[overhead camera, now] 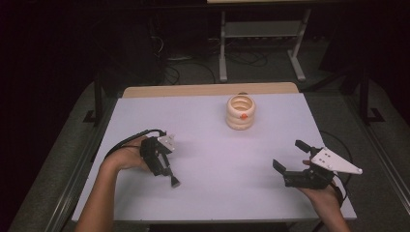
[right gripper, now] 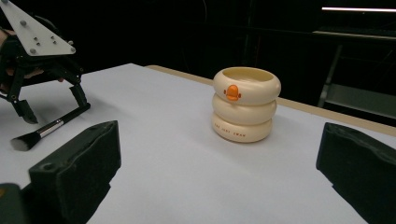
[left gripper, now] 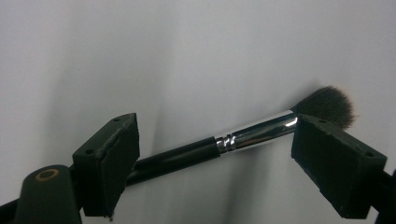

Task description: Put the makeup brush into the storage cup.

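Observation:
A make-up brush (left gripper: pixel 243 137) with a black handle, silver ferrule and dark bristles lies flat on the white table (overhead camera: pixel 217 193). My left gripper (left gripper: pixel 217 126) hovers over it, open, jaws on either side; the handle runs under one jaw. In the high view the brush (overhead camera: pixel 171 179) pokes out below my left gripper (overhead camera: pixel 166 170) at front left. A cream holder of three stacked rings with an orange mark (overhead camera: pixel 240 112) stands upright at the back centre. My right gripper (overhead camera: pixel 290 154) is open and empty at front right, facing the holder (right gripper: pixel 245 105). The right gripper view shows the brush (right gripper: pixel 46 128) under my left gripper (right gripper: pixel 53 111).
The table's far edge is a wooden strip (overhead camera: pixel 208 89). Behind it, on the dark floor, stand a grey metal desk frame (overhead camera: pixel 261 29) and loose cables (overhead camera: pixel 188 72). Open white surface lies between the brush and the holder.

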